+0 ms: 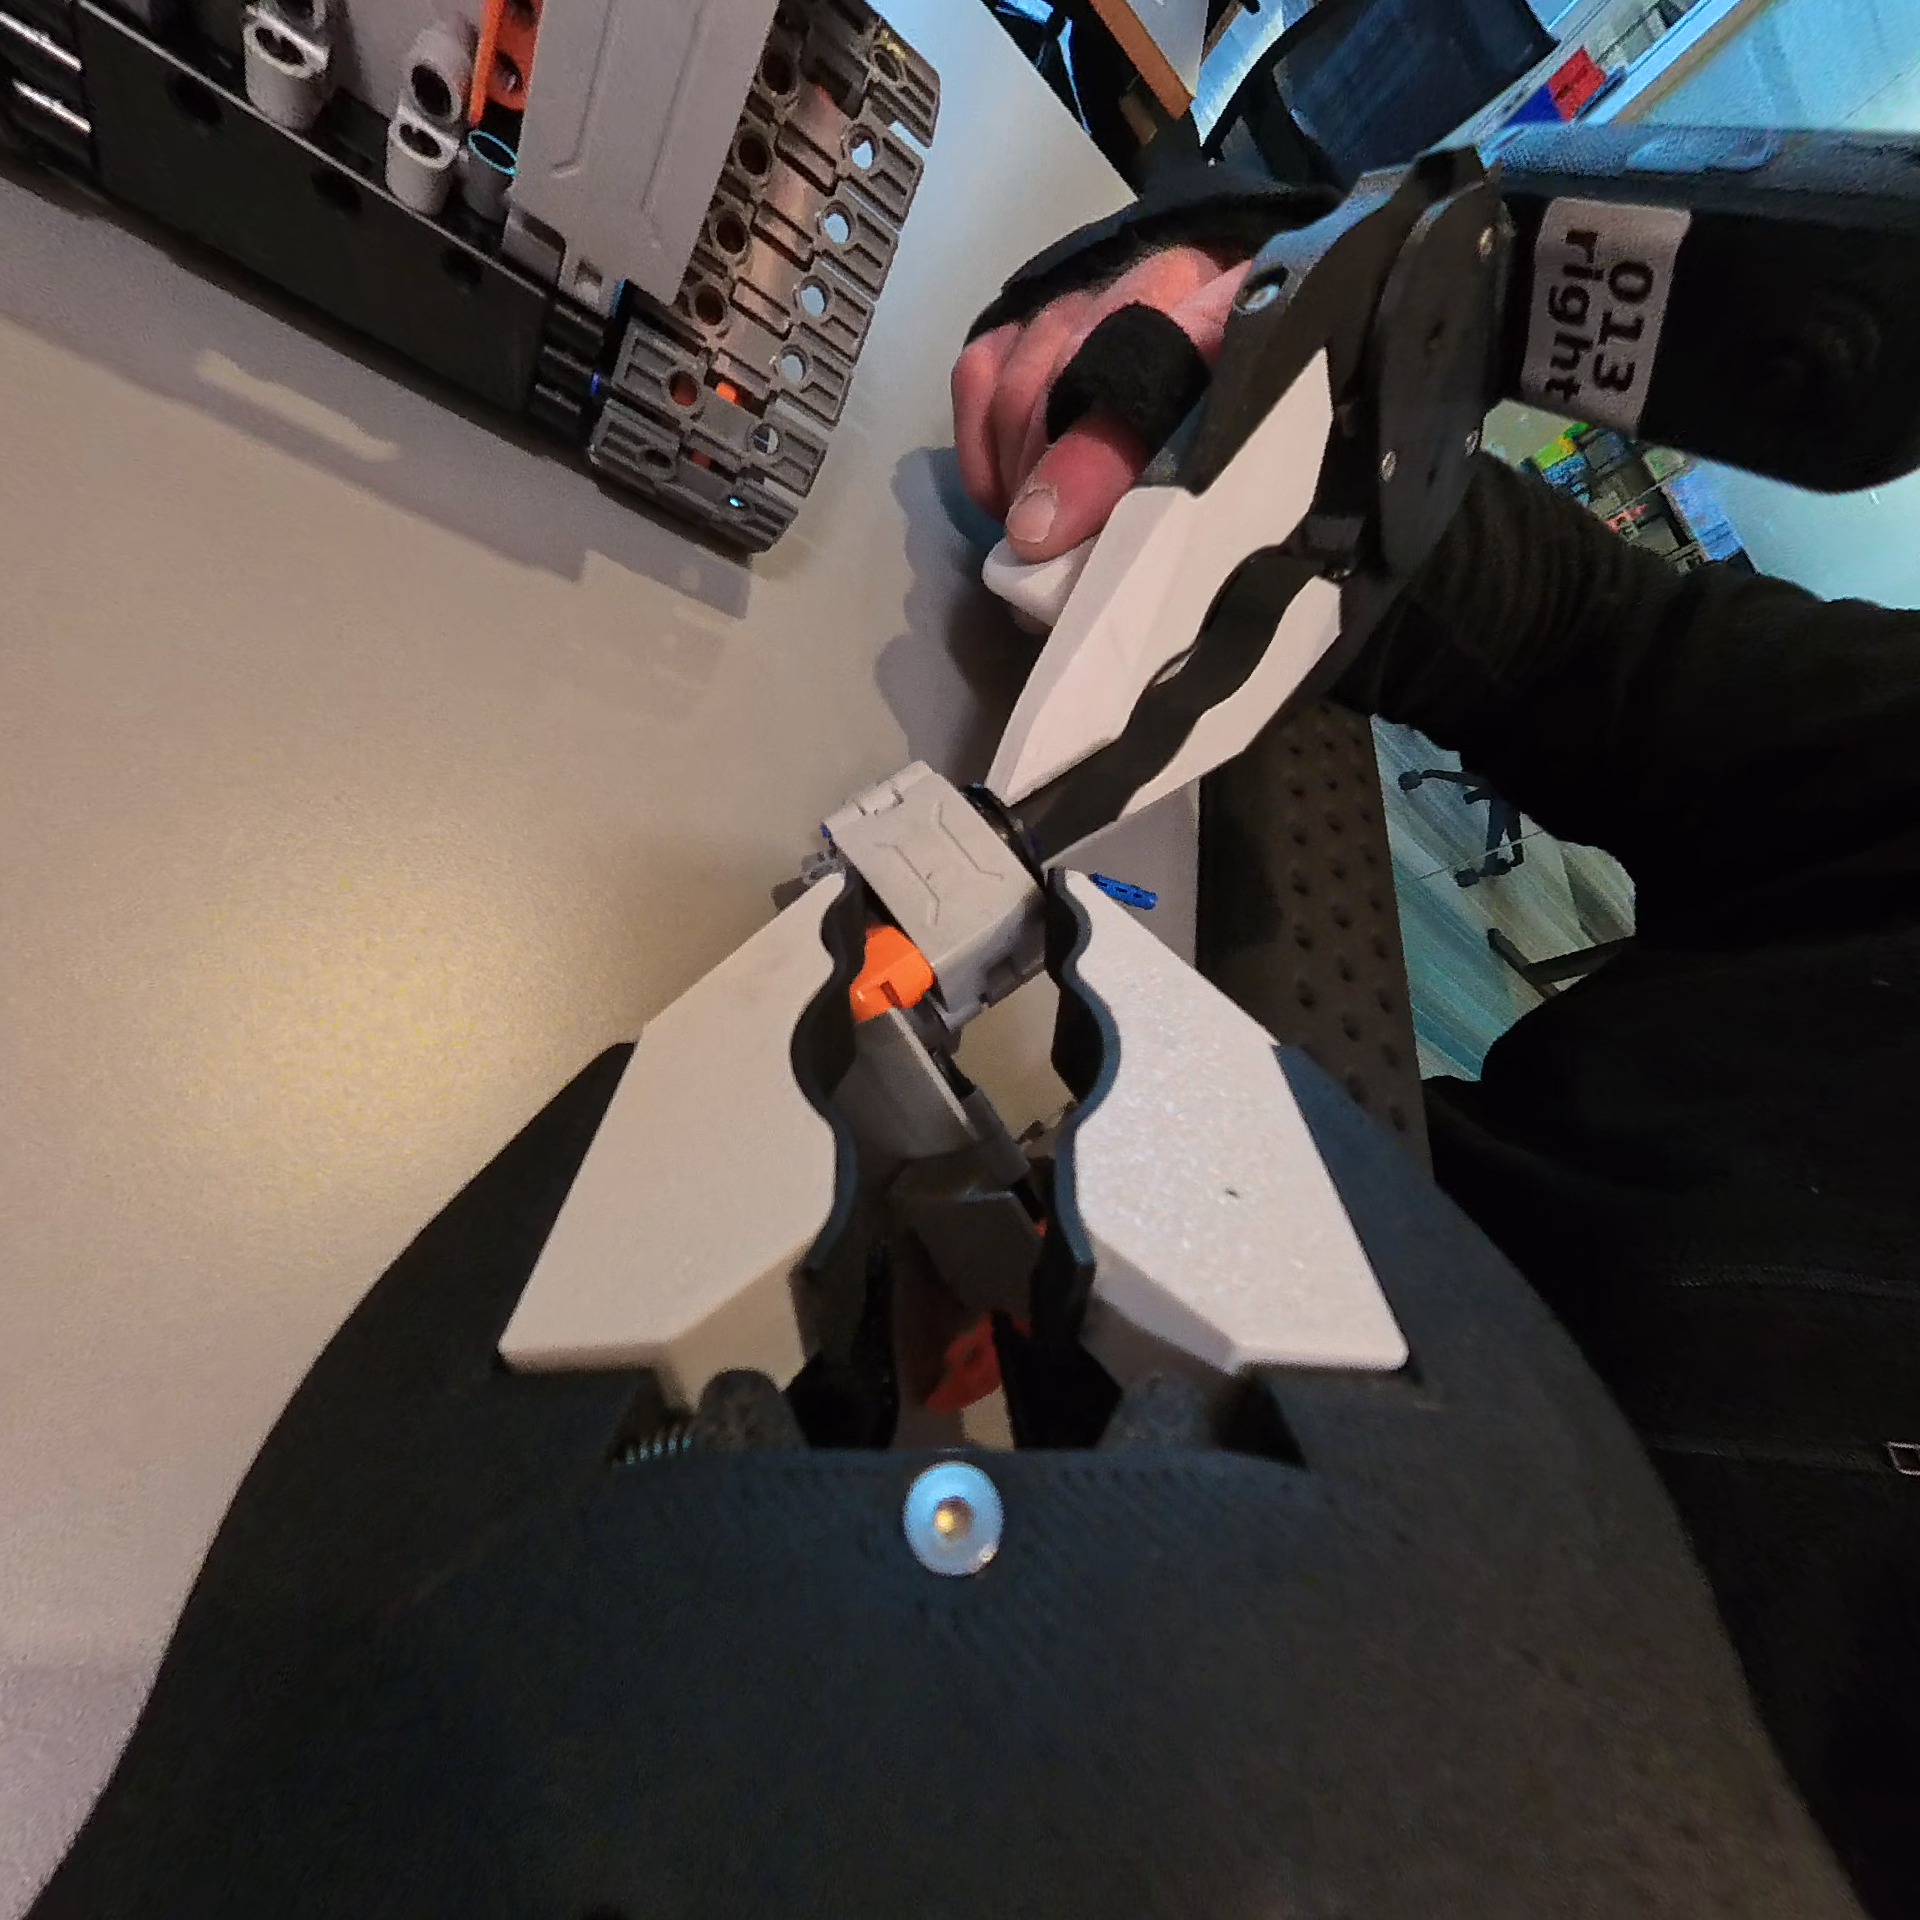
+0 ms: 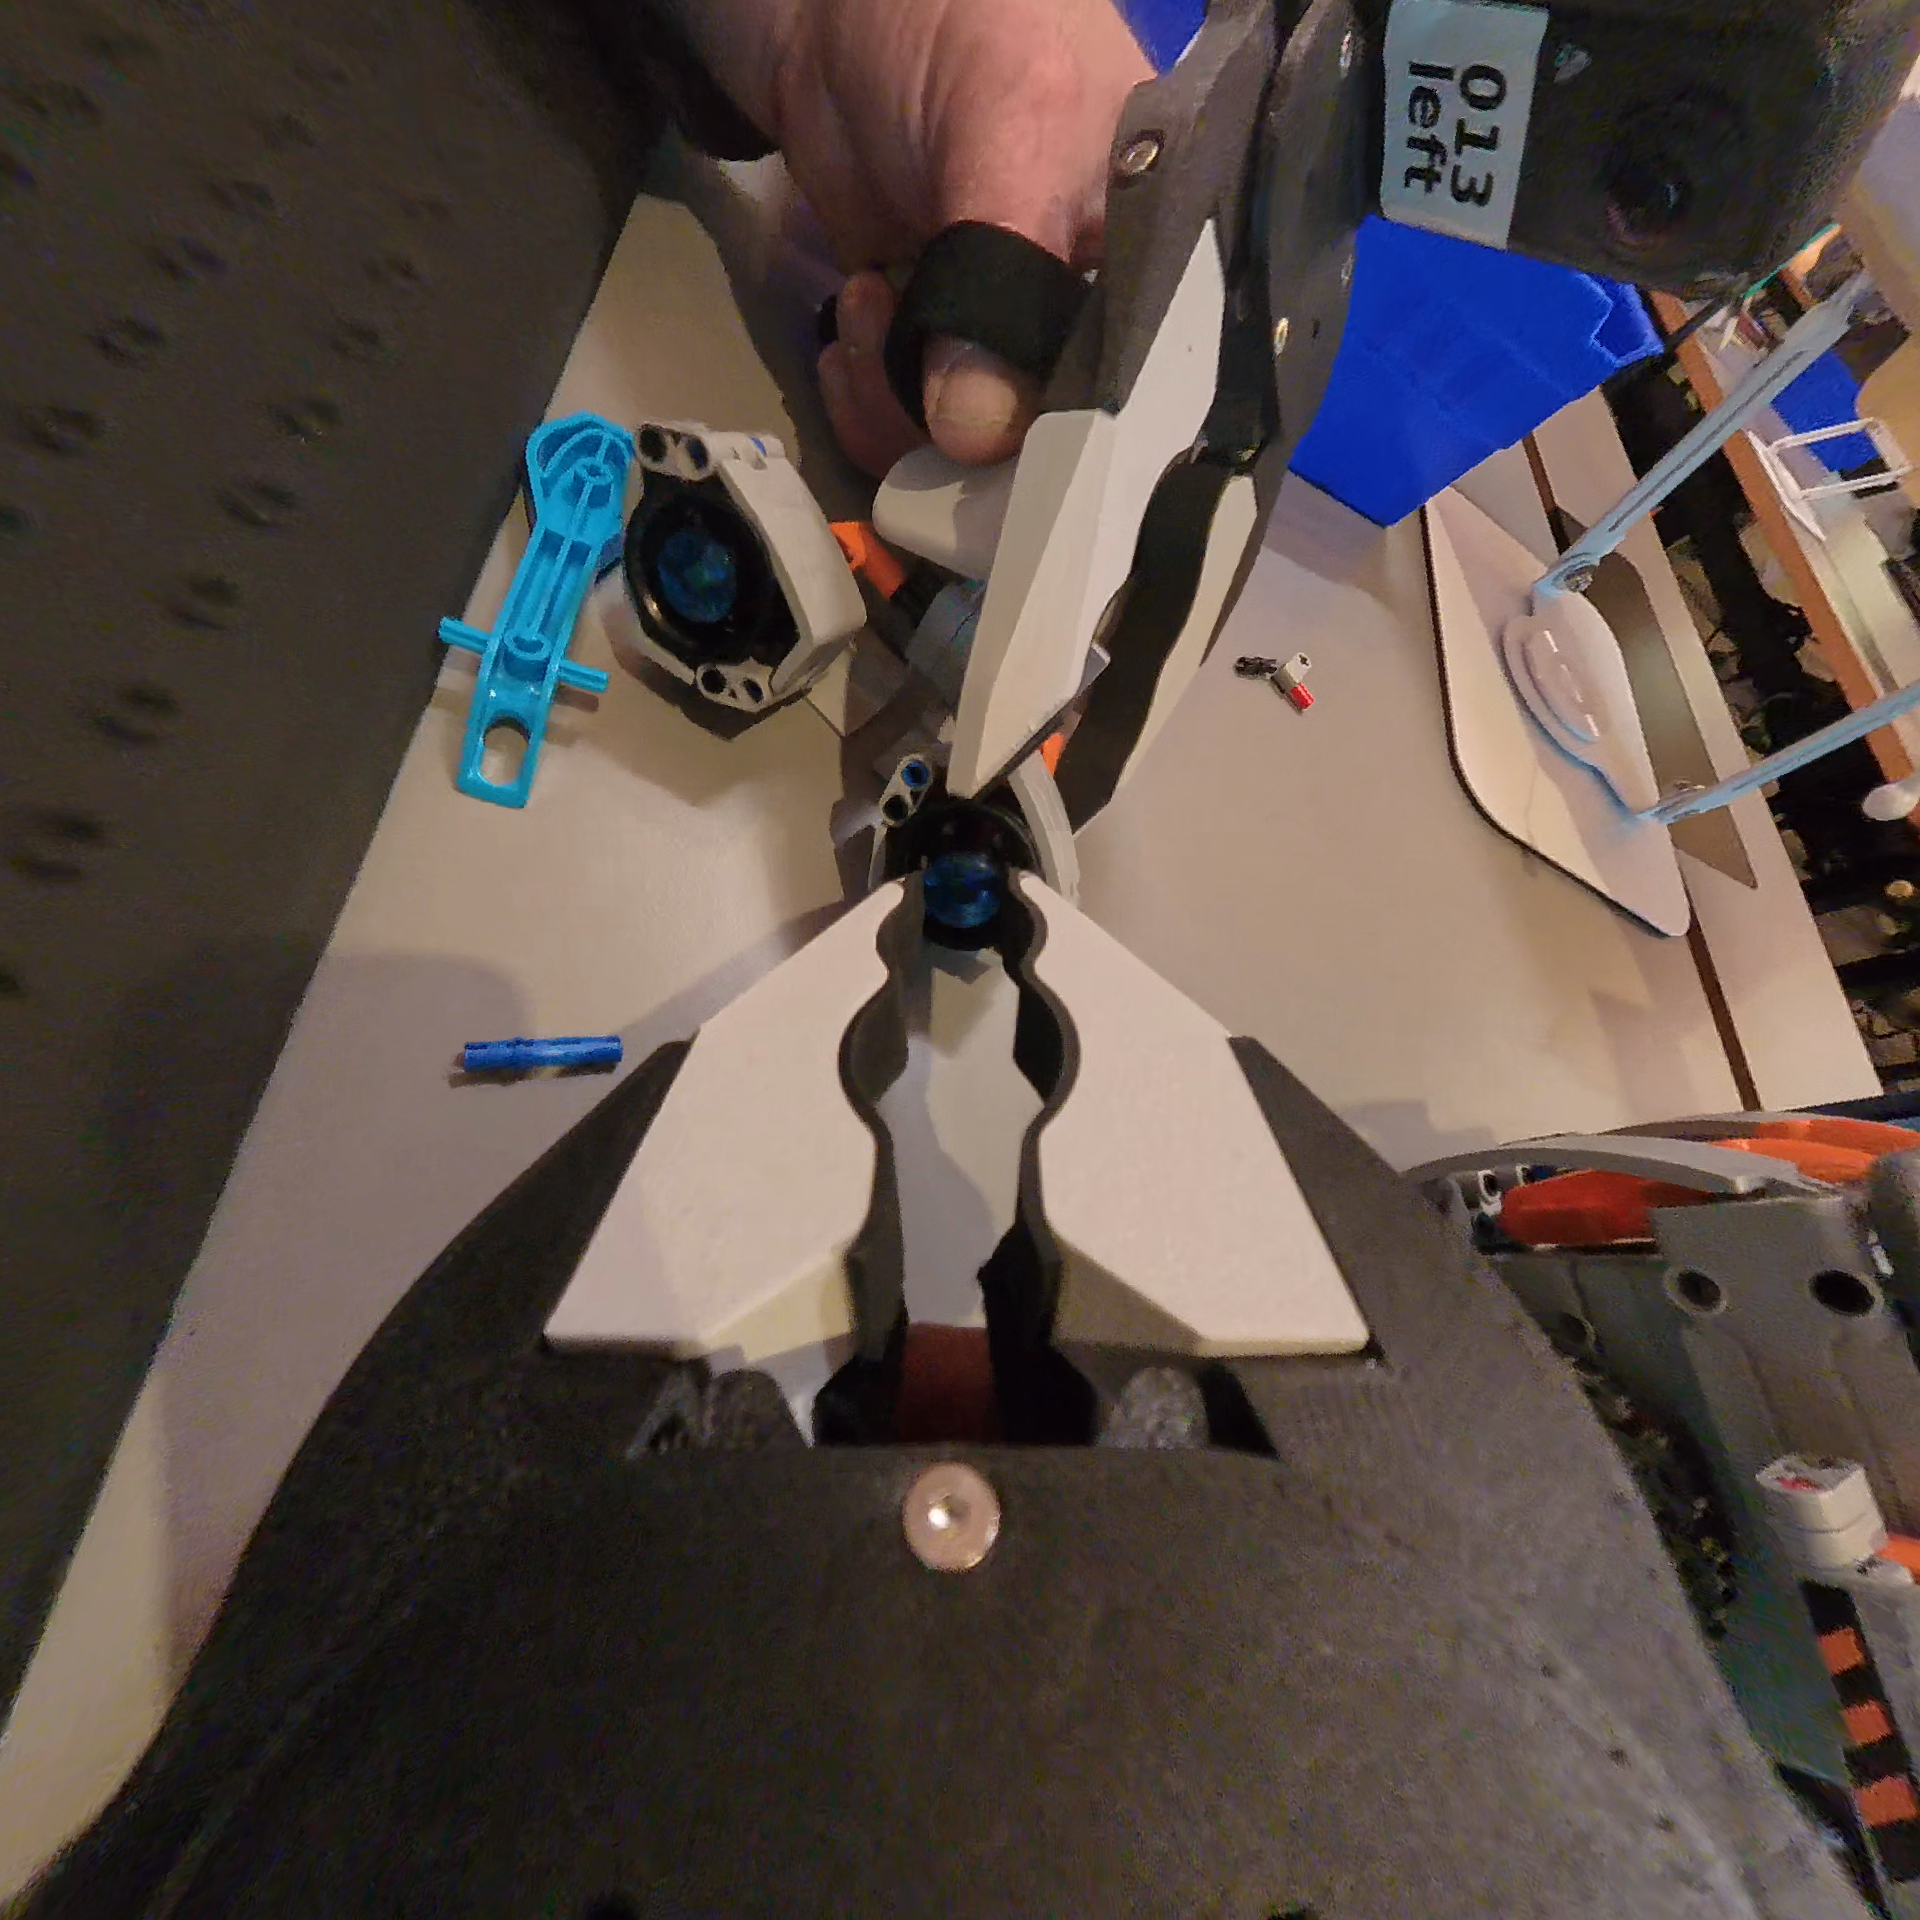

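My left gripper [image 1: 945, 894] is shut on a grey motor block [image 1: 935, 862] with an orange connector [image 1: 888, 966] and holds it above the white table [image 1: 312, 831]. My right gripper [image 2: 961, 883] meets it head-on, its fingertips pinched on the blue hub [image 2: 956, 896] in the motor's black round face. In the left wrist view the right gripper [image 1: 1023, 800] comes down from the upper right to that end. In the right wrist view the left gripper [image 2: 1023, 795] comes in from above. A person's hand [image 1: 1039, 416] holds each gripper.
A second grey motor [image 2: 727, 582], a turquoise part [image 2: 540, 603], a blue pin [image 2: 540, 1055] and a small red-grey piece [image 2: 1288, 681] lie on the table. A grey-black tracked model [image 1: 675, 208] stands nearby. A blue bin [image 2: 1455, 364] sits behind. A black perforated panel [image 2: 208, 520] borders the table. Left and right tips are no more than a few centimetres apart. The blue pin [image 2: 540, 1055] lies around 7 centimeters away from my right fingertips.
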Demonstrator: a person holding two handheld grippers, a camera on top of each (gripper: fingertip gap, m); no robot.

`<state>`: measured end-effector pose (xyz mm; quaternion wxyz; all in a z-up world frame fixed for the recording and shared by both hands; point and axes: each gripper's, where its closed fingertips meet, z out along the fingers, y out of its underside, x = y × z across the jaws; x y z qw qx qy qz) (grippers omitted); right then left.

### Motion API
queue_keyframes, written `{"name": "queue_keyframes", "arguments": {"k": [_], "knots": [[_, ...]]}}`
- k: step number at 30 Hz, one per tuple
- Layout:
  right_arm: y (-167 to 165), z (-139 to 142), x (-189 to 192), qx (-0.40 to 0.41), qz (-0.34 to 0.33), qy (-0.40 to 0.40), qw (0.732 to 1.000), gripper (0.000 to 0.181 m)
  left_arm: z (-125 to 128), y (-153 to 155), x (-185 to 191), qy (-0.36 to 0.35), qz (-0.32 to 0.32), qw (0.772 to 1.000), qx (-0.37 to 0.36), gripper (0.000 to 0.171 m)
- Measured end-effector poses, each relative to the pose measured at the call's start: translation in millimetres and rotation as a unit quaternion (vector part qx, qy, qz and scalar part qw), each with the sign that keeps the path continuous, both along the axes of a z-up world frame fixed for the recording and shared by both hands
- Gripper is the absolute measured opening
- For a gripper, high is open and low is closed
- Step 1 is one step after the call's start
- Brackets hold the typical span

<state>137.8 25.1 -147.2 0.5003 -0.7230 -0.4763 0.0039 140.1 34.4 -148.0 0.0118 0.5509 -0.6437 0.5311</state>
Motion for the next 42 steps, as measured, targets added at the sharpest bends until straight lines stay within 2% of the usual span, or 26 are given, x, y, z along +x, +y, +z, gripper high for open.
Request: {"name": "queue_keyframes", "arguments": {"k": [17, 29, 42], "knots": [[4.9, -1.0, -7.0, 0.091, -0.034, -0.180, 0.979, 0.012, -0.9, 2.9, 1.5, -0.003, 0.016, 1.000, 0.008, 0.032], [2.9, 0.0, -4.5, 0.043, -0.032, -0.075, 0.996, 0.012, -0.7, 3.0, 1.1, -0.003, 0.014, 1.000, 0.007, 0.033], [2.2, -1.7, -0.7, 0.016, -0.033, -0.027, 0.999, 0.011, -0.6, 3.5, 0.9, -0.003, 0.014, 1.000, 0.007, 0.033]]}}
